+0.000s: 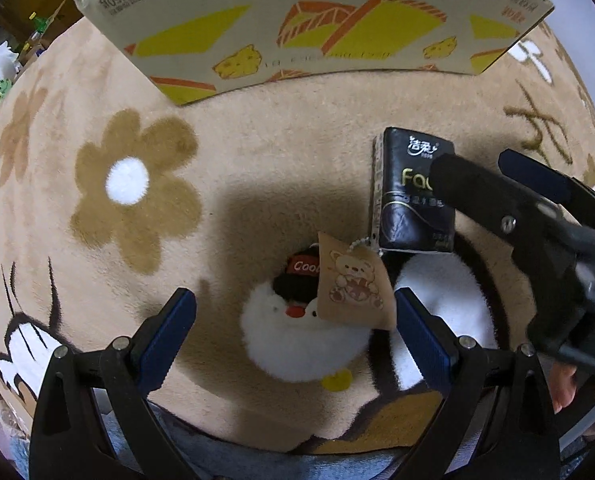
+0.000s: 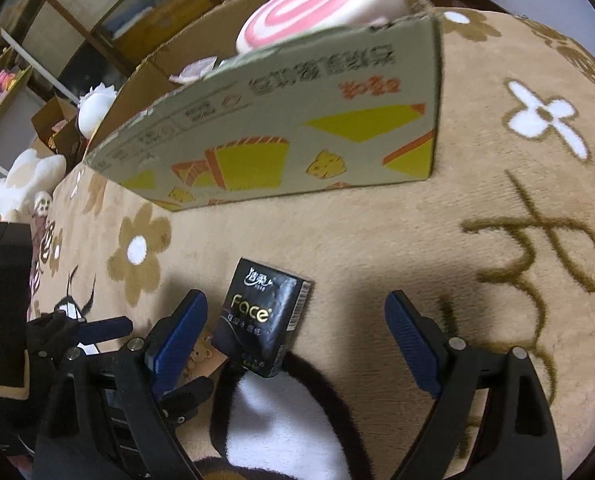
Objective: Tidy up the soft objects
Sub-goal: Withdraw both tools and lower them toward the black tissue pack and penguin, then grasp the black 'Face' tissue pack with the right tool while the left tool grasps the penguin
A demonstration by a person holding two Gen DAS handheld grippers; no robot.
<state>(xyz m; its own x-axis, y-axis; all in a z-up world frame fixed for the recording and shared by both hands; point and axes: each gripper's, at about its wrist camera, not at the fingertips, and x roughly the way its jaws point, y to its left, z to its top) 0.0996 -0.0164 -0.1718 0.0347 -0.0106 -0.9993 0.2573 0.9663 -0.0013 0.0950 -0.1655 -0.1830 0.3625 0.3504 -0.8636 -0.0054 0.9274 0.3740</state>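
Between the wide-open, empty jaws of the left tool (image 1: 295, 334) lay a light, squashy plush toy (image 1: 297, 336) (best pinched across its body), while the right tool (image 2: 297, 338), likewise open and empty, was poised over the soft tissue pack (image 2: 263, 316).

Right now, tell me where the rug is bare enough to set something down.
Free: the rug between the cardboard box and the black tissue pack, and the flower-print stretch left of the plush toy. Crowded: toy, its paper tag, the pack, the open left claw and open right claw all sit together.
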